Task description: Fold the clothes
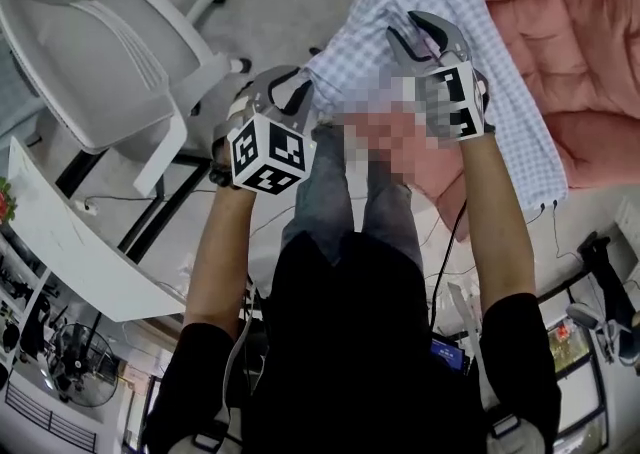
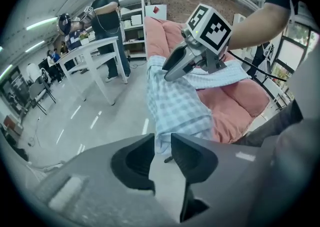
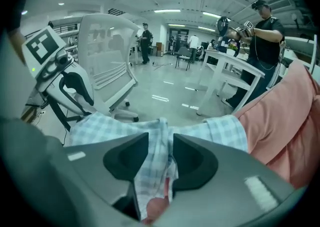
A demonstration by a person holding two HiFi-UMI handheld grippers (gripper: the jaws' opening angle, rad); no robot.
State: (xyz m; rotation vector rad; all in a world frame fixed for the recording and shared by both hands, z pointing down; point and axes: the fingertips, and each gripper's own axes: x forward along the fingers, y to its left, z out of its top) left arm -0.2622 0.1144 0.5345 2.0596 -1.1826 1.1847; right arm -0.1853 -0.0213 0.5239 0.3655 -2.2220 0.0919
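Head view: blue-and-white checked cotton shirt (image 1: 510, 102) lies draped over the pink quilted sofa (image 1: 575, 32), with one end hanging off its edge toward the grey floor (image 1: 280, 2). My right gripper (image 1: 428, 34) is on the shirt's upper part. Right gripper view shows its jaws spread, with a bunched fold of the shirt running between them. My left gripper (image 1: 288, 90) is at the hanging end. Left gripper view shows its jaws slightly apart, the shirt's hem just beyond their tips and bare floor in the gap. A white mesh-backed office chair (image 1: 110, 52) stands to the left, well apart from the sofa.
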